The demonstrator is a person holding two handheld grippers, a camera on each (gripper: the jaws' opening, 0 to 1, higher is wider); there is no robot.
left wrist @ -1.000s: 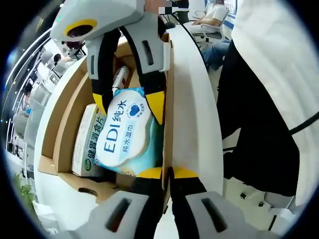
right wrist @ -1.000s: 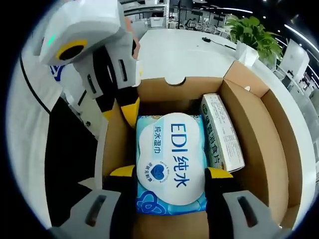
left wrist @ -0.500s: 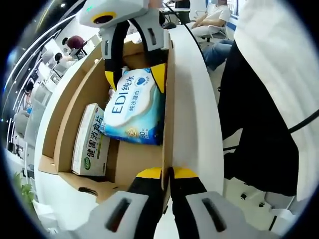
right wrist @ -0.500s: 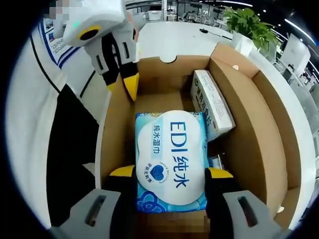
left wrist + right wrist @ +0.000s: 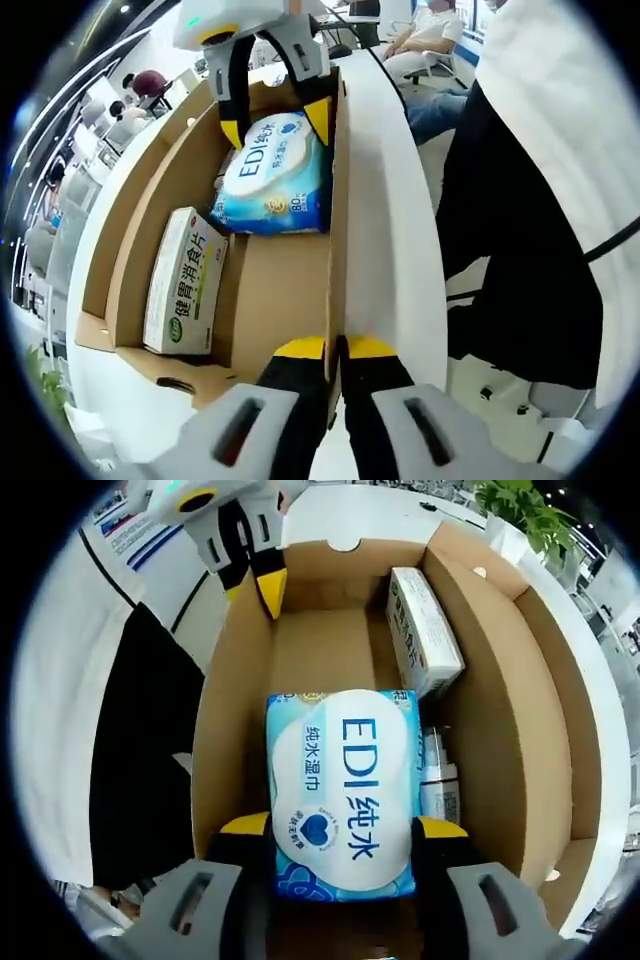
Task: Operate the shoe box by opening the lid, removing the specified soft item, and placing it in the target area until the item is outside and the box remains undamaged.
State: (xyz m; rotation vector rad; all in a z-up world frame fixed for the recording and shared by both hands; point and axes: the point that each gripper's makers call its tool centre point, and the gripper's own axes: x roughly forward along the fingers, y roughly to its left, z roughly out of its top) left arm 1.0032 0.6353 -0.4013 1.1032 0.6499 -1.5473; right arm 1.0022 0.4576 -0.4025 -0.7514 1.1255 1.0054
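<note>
On the white surface [image 5: 385, 200], your left gripper [image 5: 334, 350] pinches the box [image 5: 500, 710] wall; your right gripper [image 5: 340, 830] clamps the wipes pack [image 5: 340, 790] between its jaws.

The open brown cardboard shoe box [image 5: 232, 690] stands with its lid off, plain corrugated walls rising around a bare floor, one end wall cut with a small half-round notch. The soft pale-blue pack of wet wipes [image 5: 342, 792] bears a white rounded label with blue "EDI" lettering (plus smaller Chinese characters and a blue heart mark). It sits label-up above the box floor, near the wall on the person's side, pinched at one end by the yellow-tipped right gripper [image 5: 342, 832]. In the left gripper view the pack [image 5: 274, 180] tilts up at the far end of the box [image 5: 190, 180], apparently clear of the floor.
</note>
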